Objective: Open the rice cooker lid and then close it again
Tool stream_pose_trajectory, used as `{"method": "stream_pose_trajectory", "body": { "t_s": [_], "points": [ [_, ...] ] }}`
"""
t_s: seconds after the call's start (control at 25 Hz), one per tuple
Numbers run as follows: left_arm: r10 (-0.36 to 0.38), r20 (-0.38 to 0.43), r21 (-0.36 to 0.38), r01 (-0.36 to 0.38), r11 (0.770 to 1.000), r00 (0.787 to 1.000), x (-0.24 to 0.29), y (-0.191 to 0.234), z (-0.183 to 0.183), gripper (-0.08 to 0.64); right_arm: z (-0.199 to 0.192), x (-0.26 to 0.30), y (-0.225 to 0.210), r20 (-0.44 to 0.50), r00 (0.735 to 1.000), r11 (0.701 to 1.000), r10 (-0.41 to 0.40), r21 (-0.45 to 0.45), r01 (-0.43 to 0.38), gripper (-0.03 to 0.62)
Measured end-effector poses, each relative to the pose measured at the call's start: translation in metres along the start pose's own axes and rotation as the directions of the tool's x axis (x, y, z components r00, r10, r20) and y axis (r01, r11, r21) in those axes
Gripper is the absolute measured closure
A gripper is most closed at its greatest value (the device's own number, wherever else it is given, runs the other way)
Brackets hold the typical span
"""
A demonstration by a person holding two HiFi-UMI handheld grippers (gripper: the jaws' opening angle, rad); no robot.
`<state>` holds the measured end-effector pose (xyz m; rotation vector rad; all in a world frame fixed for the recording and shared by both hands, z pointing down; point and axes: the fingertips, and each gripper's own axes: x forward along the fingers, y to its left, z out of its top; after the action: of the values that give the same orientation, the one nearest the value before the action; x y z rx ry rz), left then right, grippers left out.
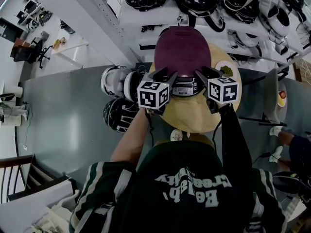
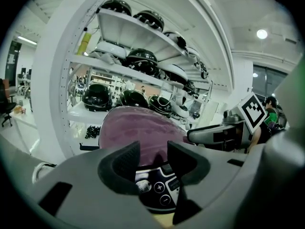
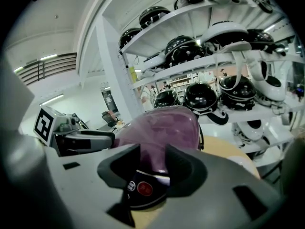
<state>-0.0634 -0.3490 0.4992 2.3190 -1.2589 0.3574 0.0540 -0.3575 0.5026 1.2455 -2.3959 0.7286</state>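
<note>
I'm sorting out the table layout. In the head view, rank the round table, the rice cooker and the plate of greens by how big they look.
1. round table: largest, even with the grippers and the rice cooker covering part of it.
2. rice cooker: clearly second.
3. plate: clearly smallest.

Maroon rice cooker (image 1: 183, 52) on round table (image 1: 194, 121), left tool (image 1: 159, 76) and right tool (image 1: 208, 74) just before it

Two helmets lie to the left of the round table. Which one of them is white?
The white helmet is the upper one in the head view. The black helmet just below it is dark with pale stripes.
</note>
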Motion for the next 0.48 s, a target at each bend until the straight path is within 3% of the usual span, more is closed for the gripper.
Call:
{"method": "stream_pose_trajectory", "body": {
  "t_s": [0.2,0.48],
  "points": [
    [0.027,-0.024,0.057,-0.025,0.998,0.999,0.0007,0.0012,-0.0027,0.390,-0.0013,0.0006,0.0004,-0.014,1.000,1.000,-0.003,-0.019,0.003,0.428],
    [0.046,-0.015,0.070,-0.044,0.997,0.999,0.0038,0.0001,-0.0075,0.389,-0.0049,0.0037,0.0000,-0.021,1.000,0.999,-0.022,-0.032,0.022,0.426]
  ]
}}
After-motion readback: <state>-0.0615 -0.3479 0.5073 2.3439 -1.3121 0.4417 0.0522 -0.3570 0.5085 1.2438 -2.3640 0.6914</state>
